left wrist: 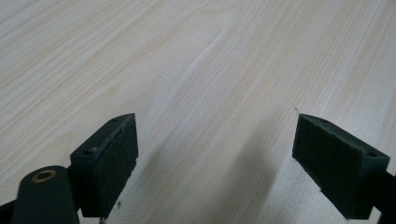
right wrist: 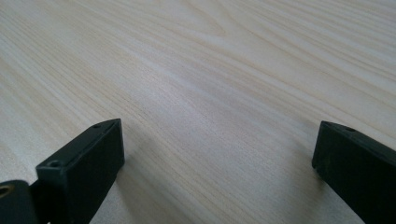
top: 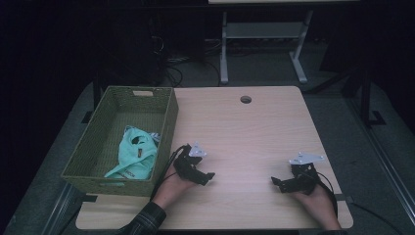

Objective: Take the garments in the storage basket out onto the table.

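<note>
High view shows my left claw (top: pixel 209 175) resting on the worktop (top: pixel 254 127) just right of the basket (top: pixel 169 122), where the mint cloth (top: pixel 137 152) lies. My right claw (top: pixel 275 181) rests well apart, near right. Both gape, empty, ready.

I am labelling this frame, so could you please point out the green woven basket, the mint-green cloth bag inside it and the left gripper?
Green woven basket (top: pixel 169 117): high view, right wall.
Mint-green cloth bag (top: pixel 137 155): high view, middle of the fabric.
Left gripper (top: pixel 208 177): high view, between its open fingers.
</note>
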### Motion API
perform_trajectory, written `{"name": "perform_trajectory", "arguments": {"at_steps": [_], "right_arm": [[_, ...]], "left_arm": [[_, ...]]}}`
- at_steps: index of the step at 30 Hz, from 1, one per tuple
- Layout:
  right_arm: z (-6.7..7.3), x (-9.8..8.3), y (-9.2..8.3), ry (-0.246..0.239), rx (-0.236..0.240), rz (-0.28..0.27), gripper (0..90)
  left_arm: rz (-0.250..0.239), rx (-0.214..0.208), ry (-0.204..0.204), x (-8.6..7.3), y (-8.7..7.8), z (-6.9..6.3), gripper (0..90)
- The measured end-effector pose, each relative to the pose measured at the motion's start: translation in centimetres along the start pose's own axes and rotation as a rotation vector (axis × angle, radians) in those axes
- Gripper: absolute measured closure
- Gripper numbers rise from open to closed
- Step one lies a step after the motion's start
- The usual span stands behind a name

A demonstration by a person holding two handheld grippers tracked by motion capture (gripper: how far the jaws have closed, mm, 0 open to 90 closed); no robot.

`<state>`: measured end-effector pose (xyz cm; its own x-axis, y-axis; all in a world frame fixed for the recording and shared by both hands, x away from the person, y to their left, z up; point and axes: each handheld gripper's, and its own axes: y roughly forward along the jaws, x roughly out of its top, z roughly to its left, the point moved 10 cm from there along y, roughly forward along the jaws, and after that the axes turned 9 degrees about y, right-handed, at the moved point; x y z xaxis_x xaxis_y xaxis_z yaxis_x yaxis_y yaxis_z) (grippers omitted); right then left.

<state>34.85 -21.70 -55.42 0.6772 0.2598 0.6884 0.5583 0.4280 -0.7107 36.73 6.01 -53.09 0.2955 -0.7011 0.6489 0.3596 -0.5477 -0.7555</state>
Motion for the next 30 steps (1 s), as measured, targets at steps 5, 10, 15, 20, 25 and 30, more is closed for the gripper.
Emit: {"name": "perform_trajectory", "arguments": {"at_steps": [5,10,15,20,25,30], "right_arm": [[0.0,0.0,0.0,0.001,0.000,0.000,2.0],[0.0,0.0,0.0,0.000,0.000,0.000,2.0],[0.0,0.0,0.0,0.000,0.000,0.000,2.0],[0.0,0.0,0.0,0.000,0.000,0.000,2.0],[0.0,0.0,0.0,0.000,0.000,0.000,2.0],[0.0,0.0,0.0,0.000,0.000,0.000,2.0]], "left_arm": [[-0.017,-0.015,-0.003,0.3,-0.2,0.0,14.2],[-0.025,-0.024,-0.001,0.6,-0.3,-0.2,14.1],[-0.025,-0.029,0.009,0.8,-0.6,-0.1,14.1],[-0.025,-0.039,0.017,1.0,-0.8,-0.3,14.1],[-0.032,-0.044,0.015,1.2,-1.0,-0.4,14.1],[-0.035,-0.046,0.023,1.6,-1.4,-0.4,14.1]]}}
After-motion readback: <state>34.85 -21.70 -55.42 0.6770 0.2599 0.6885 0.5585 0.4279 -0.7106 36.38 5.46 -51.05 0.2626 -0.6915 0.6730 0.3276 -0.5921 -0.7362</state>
